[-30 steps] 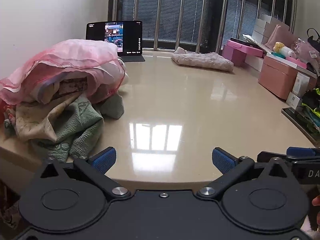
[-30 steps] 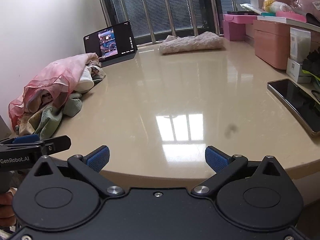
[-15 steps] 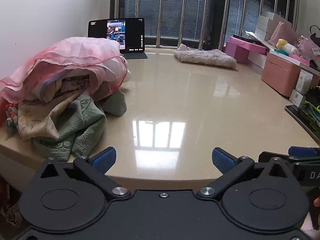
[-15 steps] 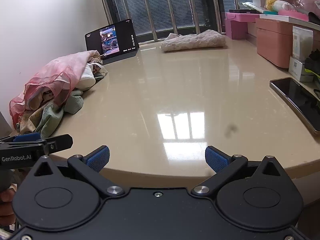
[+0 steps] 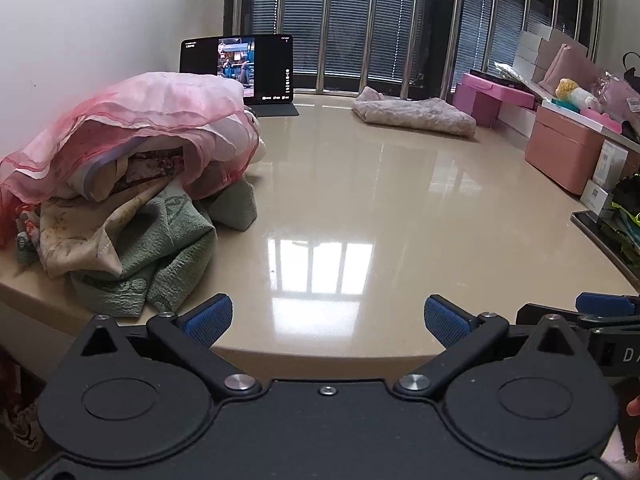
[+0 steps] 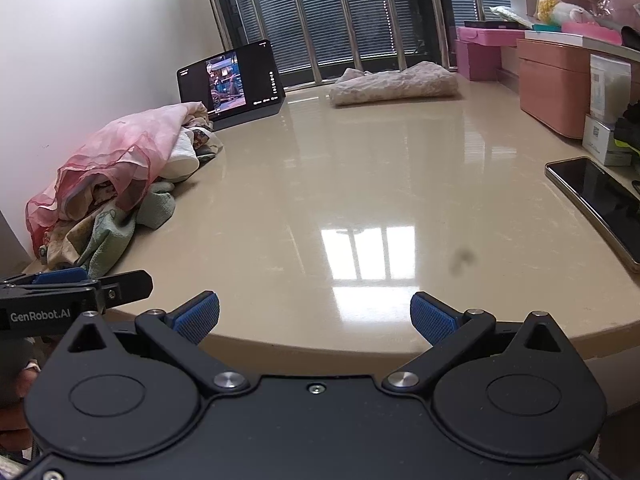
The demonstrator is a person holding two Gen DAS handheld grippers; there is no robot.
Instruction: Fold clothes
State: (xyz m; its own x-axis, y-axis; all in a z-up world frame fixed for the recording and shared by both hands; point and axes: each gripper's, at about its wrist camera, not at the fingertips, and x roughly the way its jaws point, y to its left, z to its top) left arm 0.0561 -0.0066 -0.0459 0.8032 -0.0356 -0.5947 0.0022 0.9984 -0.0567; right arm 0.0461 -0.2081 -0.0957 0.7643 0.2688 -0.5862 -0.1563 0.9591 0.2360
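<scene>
A heap of unfolded clothes (image 5: 120, 184) lies at the table's left edge: a pink sheer garment on top, floral and green pieces beneath. It also shows in the right wrist view (image 6: 116, 192). A folded pale floral garment (image 5: 416, 111) lies at the far side by the window, also in the right wrist view (image 6: 394, 82). My left gripper (image 5: 327, 318) is open and empty at the near table edge, just right of the heap. My right gripper (image 6: 315, 318) is open and empty at the near edge, to the right of the left gripper.
A beige glossy table (image 5: 380, 208). A tablet (image 5: 237, 70) stands at the back left, playing video. Pink boxes (image 5: 564, 152) line the right side. A black phone (image 6: 600, 204) lies at the right edge. A wall stands behind the heap.
Both grippers have shifted slightly, so the table sits a little lower in both views. Both stay open and empty. The clothes have not moved.
</scene>
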